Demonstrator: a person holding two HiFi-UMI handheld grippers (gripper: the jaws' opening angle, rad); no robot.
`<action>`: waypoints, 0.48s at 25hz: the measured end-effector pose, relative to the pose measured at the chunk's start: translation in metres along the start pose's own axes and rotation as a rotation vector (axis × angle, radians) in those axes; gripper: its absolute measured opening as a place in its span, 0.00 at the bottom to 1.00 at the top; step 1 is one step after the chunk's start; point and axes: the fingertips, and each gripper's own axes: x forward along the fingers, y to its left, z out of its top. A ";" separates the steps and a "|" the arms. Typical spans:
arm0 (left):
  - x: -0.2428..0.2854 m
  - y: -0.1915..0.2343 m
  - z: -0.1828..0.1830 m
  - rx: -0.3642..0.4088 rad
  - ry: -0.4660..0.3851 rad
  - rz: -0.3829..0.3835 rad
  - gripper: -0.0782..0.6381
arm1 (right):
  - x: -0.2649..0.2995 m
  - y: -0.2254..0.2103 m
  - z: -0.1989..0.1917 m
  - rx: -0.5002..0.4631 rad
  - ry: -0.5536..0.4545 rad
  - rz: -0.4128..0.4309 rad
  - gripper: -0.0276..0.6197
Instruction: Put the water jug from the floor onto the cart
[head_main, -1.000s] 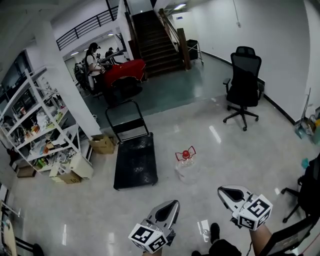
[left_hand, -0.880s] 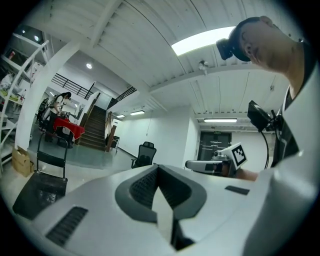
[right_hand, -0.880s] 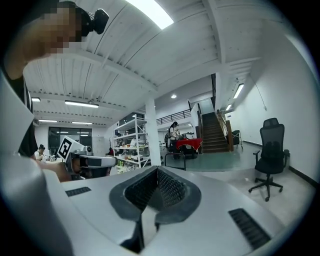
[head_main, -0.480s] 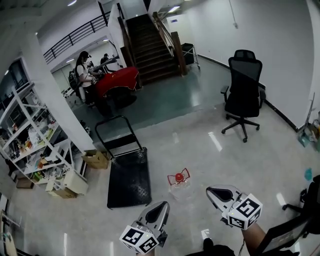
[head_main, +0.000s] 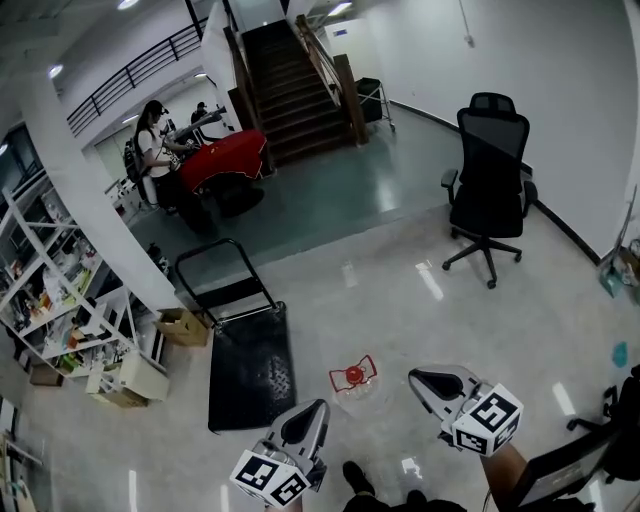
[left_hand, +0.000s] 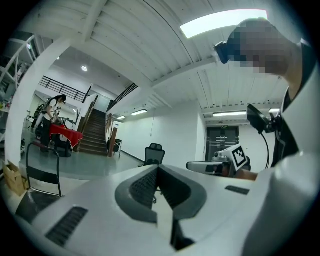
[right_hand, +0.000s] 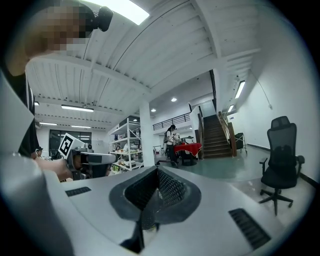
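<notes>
Here, the cart lay on the floor, with the water jug upright just beside its right edge. The left gripper and right gripper, jaws together and empty, likely needed opening before flanking the jug's neck.

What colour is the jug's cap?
Red cap on the clear jug; clearest in head view.

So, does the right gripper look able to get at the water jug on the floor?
Probably yes: the water jug stands alone on bare floor, clear of the cart, with nothing between it and the right gripper. The gripper is shut, so it must open first.
</notes>
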 end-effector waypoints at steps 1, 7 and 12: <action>0.006 0.010 0.001 0.000 -0.001 -0.003 0.10 | 0.010 -0.004 -0.001 0.000 0.004 -0.001 0.05; 0.044 0.084 0.005 0.012 -0.013 -0.024 0.10 | 0.080 -0.036 0.006 -0.006 0.012 -0.048 0.05; 0.062 0.157 0.023 0.014 -0.037 -0.032 0.10 | 0.151 -0.051 0.018 -0.009 0.015 -0.076 0.05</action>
